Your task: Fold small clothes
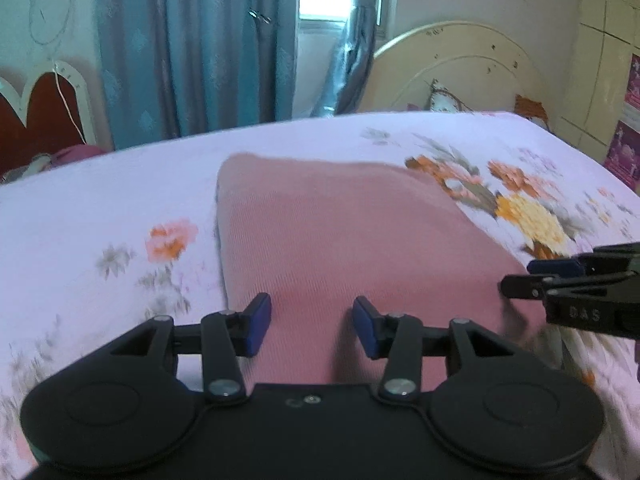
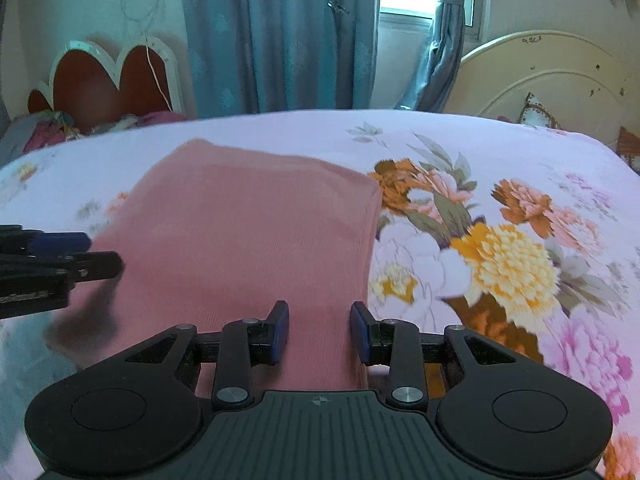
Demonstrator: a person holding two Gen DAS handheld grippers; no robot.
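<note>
A pink ribbed garment (image 1: 340, 220) lies folded flat as a rectangle on the floral bed sheet (image 1: 100, 208). My left gripper (image 1: 312, 306) hovers over its near edge with jaws apart and only flat cloth showing in the gap. My right gripper (image 2: 320, 312) stands over the garment's (image 2: 248, 220) near right edge, also open, with nothing pinched between its blue pads. Each gripper shows in the other's view: the right gripper (image 1: 516, 276) by the garment's right side, the left gripper (image 2: 102, 254) by its left side. Both views are blurred.
The bed sheet (image 2: 500, 264) spreads wide with large printed flowers on the right. A cream headboard (image 1: 460, 64) and a pillow (image 1: 444, 98) stand at the far right. Teal curtains (image 1: 192, 48) hang behind. A red scalloped headboard (image 2: 108, 84) and piled clothes (image 2: 48, 128) lie at far left.
</note>
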